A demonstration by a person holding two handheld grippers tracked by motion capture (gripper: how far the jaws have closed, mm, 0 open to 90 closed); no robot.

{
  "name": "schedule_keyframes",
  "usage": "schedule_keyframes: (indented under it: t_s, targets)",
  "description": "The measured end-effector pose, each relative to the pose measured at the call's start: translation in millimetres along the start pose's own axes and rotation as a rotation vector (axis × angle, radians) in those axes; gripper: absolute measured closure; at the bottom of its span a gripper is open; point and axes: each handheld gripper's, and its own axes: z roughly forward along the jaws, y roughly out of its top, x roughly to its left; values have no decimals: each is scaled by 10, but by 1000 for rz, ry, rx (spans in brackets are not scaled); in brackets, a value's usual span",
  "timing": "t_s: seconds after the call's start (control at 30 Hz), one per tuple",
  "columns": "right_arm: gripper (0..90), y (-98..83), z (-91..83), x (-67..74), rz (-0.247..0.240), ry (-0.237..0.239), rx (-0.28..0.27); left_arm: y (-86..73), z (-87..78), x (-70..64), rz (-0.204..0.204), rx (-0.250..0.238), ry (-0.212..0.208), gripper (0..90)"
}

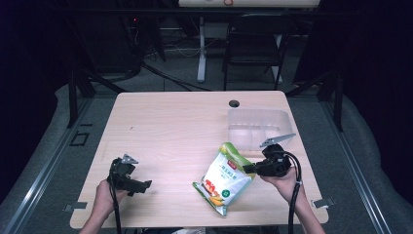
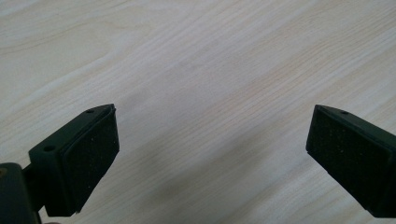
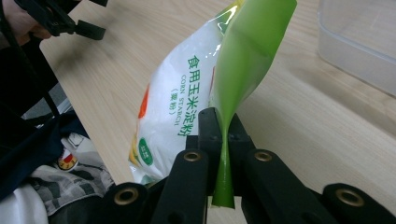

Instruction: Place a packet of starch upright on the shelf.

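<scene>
We see the right claw (image 1: 249, 168) pinching the green edge of a corn starch bag (image 1: 225, 179). In the right gripper view its two black jaws are pressed together on this thin green flap (image 3: 243, 60), and the white body of the bag hangs to the left of them. In the high view the bag lies tilted on the wooden worktop (image 1: 170, 126), near the front edge, with its upper green corner raised toward the right claw. Behind this claw, further from us, a clear plastic container (image 1: 258, 126) stands on the worktop, apart from the bag.

Our left claw (image 1: 145, 185) is well apart from the bag, on the left part of the worktop. In the left gripper view its jaws are spread wide, and between them we see bare wood.
</scene>
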Motion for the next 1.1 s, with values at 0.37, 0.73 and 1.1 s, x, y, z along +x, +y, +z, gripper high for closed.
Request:
schedule_keyframes:
  t_s: [0.37, 0.73, 1.1]
  targets:
    - [894, 61, -149, 2, -12, -4, -13, 1, 7, 5, 8, 5, -5, 20]
    - [895, 131, -305, 22, -31, 0, -30, 2, 3, 10, 7, -1, -10, 13]
    - [898, 223, -420, 104, -55, 22, -23, 4, -2, 3, 11, 2, -9, 13]
